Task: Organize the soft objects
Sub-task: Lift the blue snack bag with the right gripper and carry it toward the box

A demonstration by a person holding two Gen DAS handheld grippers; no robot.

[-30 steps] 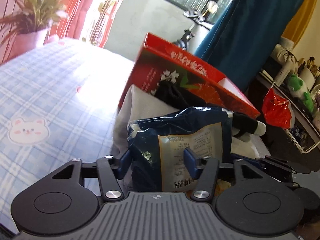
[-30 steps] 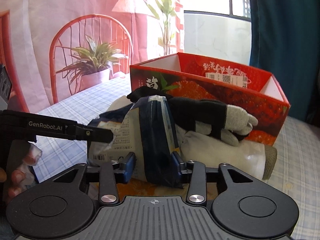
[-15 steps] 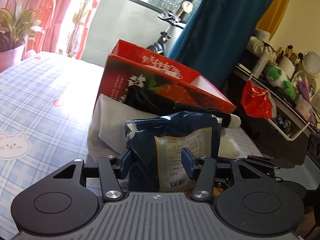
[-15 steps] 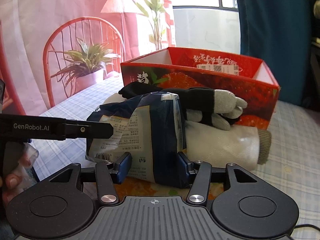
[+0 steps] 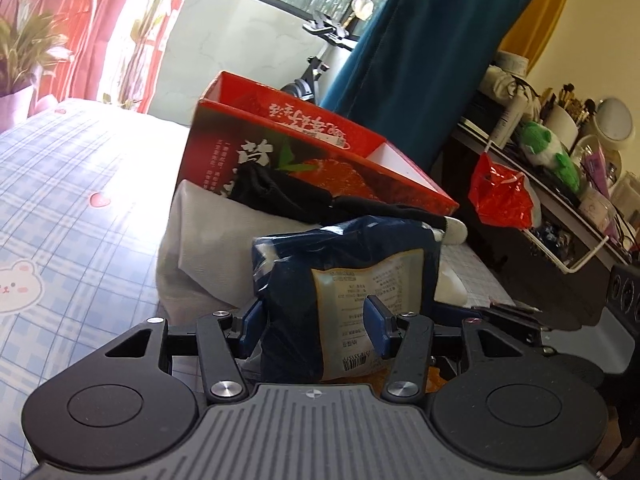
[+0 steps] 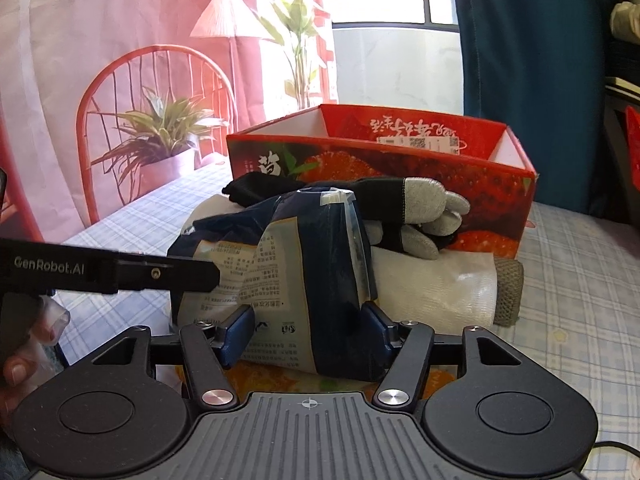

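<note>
A dark blue soft packet [image 5: 344,280] with a pale printed label stands upright between both grippers. My left gripper [image 5: 316,322] is shut on its lower part. My right gripper [image 6: 308,334] is shut on it from the other side [image 6: 304,276]. Behind the packet a black and grey glove [image 6: 400,208] lies on a white rolled cloth [image 6: 436,288]. The glove [image 5: 304,200] and the cloth [image 5: 208,248] also show in the left wrist view. An open red cardboard box [image 6: 384,160] stands behind them, and it shows too in the left wrist view [image 5: 304,148].
All sits on a blue checked tablecloth [image 5: 72,200]. A potted plant [image 6: 160,140] and a red chair [image 6: 156,120] stand at the far left. A cluttered shelf with a red bag [image 5: 500,196] lies to the right. A blue curtain [image 6: 532,60] hangs behind the box.
Both grippers keep hold of the blue packet. The views have shifted so that the box and glove sit a little farther off and more to the right in the left wrist view.
</note>
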